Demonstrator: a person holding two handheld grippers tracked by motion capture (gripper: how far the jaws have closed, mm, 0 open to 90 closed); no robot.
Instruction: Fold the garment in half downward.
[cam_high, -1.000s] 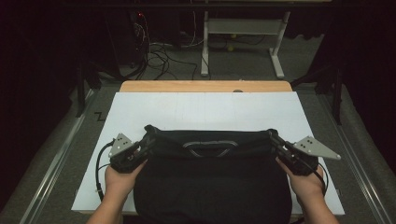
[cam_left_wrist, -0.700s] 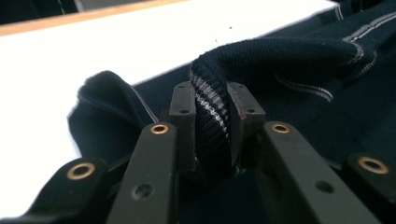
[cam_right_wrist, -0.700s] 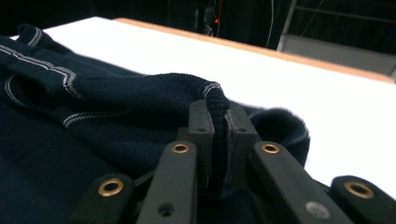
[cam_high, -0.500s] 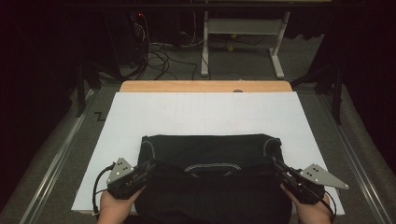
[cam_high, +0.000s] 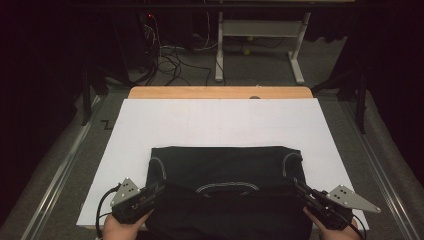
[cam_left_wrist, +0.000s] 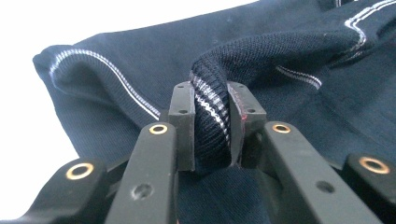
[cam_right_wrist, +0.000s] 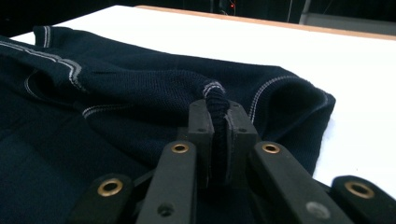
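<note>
My left gripper (cam_high: 159, 186) and right gripper (cam_high: 298, 184) each clamp a bunched fold of the shirt (cam_high: 225, 165), jaws tight on ribbed knit with pale stripes. The shirt, dark navy with fine white stitching, lies folded at the near edge of the white sheet (cam_high: 220, 120); its far fold runs straight across. Beyond it the sheet lies bare up to the wooden table (cam_high: 220, 92) edge. Both my hands (cam_high: 120, 231) sit at the near edge.
</note>
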